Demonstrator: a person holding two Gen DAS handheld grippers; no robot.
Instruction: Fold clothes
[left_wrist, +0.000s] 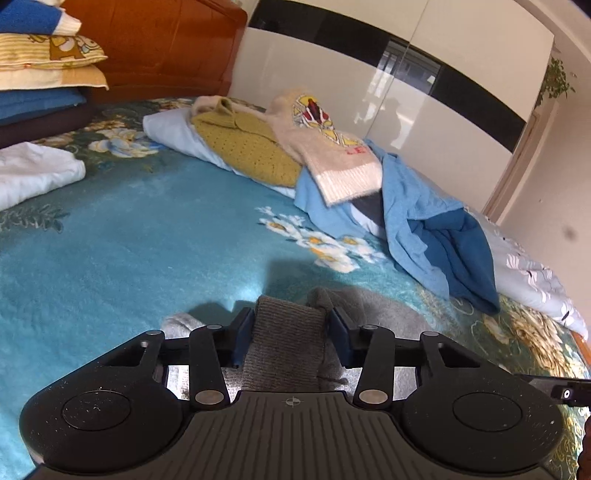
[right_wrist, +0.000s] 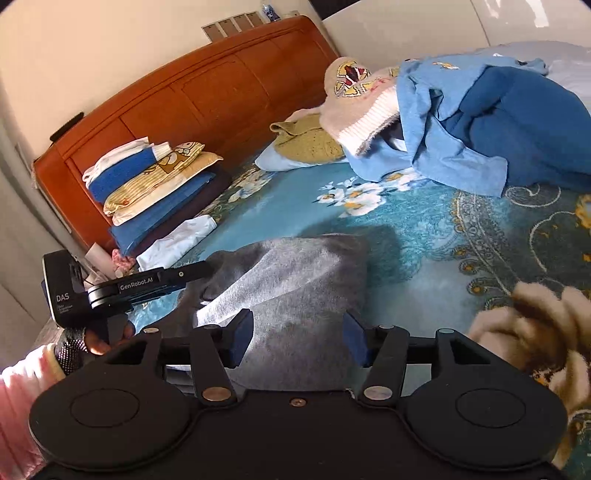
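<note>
Gripping a bunched fold of the grey sweater (left_wrist: 284, 343), the left gripper (left_wrist: 291, 332) sits at the 6 o'clock edge of its own view, both blue pads pressed against the ribbed knit that rises between them. More of the same grey garment spreads past the pads toward 4 o'clock on the teal floral blanket (left_wrist: 110, 251). In the right wrist view the sweater (right_wrist: 295, 280) lies as a soft mound directly ahead of the right gripper (right_wrist: 297, 336), from centre down to 6 o'clock. That gripper's jaws stand apart, with grey cloth lying between and under them; the pads do not visibly press on it, so it reads as released. The left gripper (right_wrist: 207, 271) shows here at 9 o'clock, reaching into the sweater's left edge, with the person's hand (right_wrist: 99, 338) below it at 8 o'clock.

At 1 o'clock in the left wrist view a heap of unfolded clothes lies well apart from the sweater: a cream patterned sweater (left_wrist: 325, 147) on top, a yellow-green knit (left_wrist: 247, 147) beside it at 12 o'clock, and a light blue garment (left_wrist: 417, 221) draped toward 3 o'clock. A stack of folded bedding (right_wrist: 147, 184) rests against the wooden headboard (right_wrist: 207, 96) at 10 o'clock in the right wrist view. A white folded cloth (left_wrist: 33, 173) lies at 9 o'clock in the left wrist view.
</note>
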